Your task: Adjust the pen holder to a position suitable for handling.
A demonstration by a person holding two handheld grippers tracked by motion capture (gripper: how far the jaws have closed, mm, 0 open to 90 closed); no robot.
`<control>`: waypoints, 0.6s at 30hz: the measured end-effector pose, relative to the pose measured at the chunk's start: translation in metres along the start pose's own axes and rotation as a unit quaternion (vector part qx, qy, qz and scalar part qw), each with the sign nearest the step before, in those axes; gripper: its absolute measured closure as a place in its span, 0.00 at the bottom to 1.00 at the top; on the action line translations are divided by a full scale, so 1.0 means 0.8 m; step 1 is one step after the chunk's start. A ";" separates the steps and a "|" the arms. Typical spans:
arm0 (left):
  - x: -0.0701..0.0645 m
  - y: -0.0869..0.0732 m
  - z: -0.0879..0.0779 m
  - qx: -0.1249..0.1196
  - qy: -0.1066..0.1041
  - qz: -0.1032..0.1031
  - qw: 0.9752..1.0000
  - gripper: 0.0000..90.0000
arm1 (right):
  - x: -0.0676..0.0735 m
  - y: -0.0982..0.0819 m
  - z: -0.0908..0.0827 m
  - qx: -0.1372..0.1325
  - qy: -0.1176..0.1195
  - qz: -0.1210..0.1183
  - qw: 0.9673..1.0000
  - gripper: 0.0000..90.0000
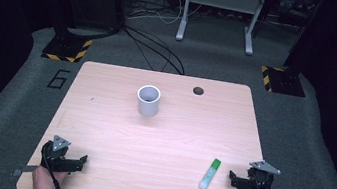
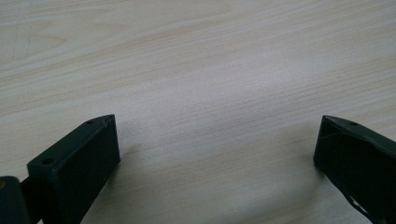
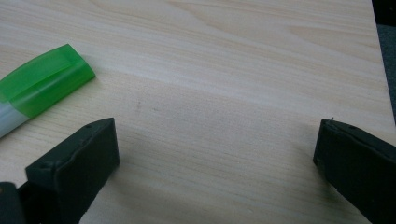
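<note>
Both tongs sit at the near edge of the worktop [image 1: 160,138] in the high view, the left tongs [image 1: 81,161] at the near left corner and the right tongs [image 1: 231,179] at the near right corner, each held by a hand coming up from the bottom. A white tube with a green cap [image 1: 209,174] lies flat just beside the right tongs, on their inner side, cap end pointing away from the person. A white cup [image 1: 148,100] stands upright well apart, past the middle of the worktop, and looks empty. Judging by this layout, the work looks to be at its very start: the tube is not yet gripped, and picking it up and carrying it, likely to the cup, is all left to do.

From the left gripper view, the left tongs [image 2: 217,140] are spread wide, with bare wood grain between the jaws; they hold nothing and touch nothing but perhaps the worktop.

From the right gripper view, the right tongs [image 3: 217,140] are likewise wide apart and empty. The tube's green cap [image 3: 46,79] lies to the upper left, outside the jaws and near the left jaw without touching it.
</note>
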State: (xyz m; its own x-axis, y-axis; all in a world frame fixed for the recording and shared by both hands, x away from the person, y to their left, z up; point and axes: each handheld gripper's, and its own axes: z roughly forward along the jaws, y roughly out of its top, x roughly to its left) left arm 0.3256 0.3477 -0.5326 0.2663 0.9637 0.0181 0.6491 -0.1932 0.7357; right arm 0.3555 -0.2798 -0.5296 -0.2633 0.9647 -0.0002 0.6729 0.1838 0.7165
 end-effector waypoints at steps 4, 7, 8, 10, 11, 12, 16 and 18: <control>-0.004 0.000 -0.001 -0.007 0.002 0.014 1.000 0.01 | 0.000 0.000 0.000 -0.001 -0.001 0.000 1.000 0.00; 0.000 0.000 0.000 -0.002 -0.010 0.004 1.000 0.01 | 0.000 0.000 0.000 -0.001 -0.001 0.000 1.000 0.00; 0.000 0.000 0.000 -0.002 -0.010 0.004 1.000 0.01 | 0.000 0.000 0.000 -0.001 -0.001 0.000 1.000 0.00; 0.000 0.002 0.001 -0.005 -0.020 0.003 1.000 0.01 | 0.001 0.000 0.000 -0.001 -0.002 -0.001 1.000 0.00; 0.000 0.004 0.000 -0.004 -0.024 0.002 1.000 0.01 | 0.001 0.000 0.000 -0.003 -0.002 -0.002 1.000 0.00; 0.000 0.005 0.000 -0.007 -0.024 0.001 1.000 0.01 | 0.000 0.000 0.000 -0.003 -0.001 -0.003 1.000 0.00; 0.000 0.017 -0.004 -0.004 -0.040 -0.003 0.999 0.01 | 0.000 0.000 0.000 -0.001 -0.001 -0.002 1.000 0.00; -0.002 0.028 -0.004 -0.007 -0.054 0.003 0.999 0.00 | 0.000 0.000 0.000 -0.001 -0.001 0.000 1.000 0.00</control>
State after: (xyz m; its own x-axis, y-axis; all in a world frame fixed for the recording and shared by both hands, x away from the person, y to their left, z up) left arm 0.3372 0.3423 -0.5143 0.3452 0.9371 -0.0507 0.6380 -0.1948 0.7450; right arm 0.3555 -0.2796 -0.5296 -0.2622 0.9650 -0.0011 0.6713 0.1832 0.7182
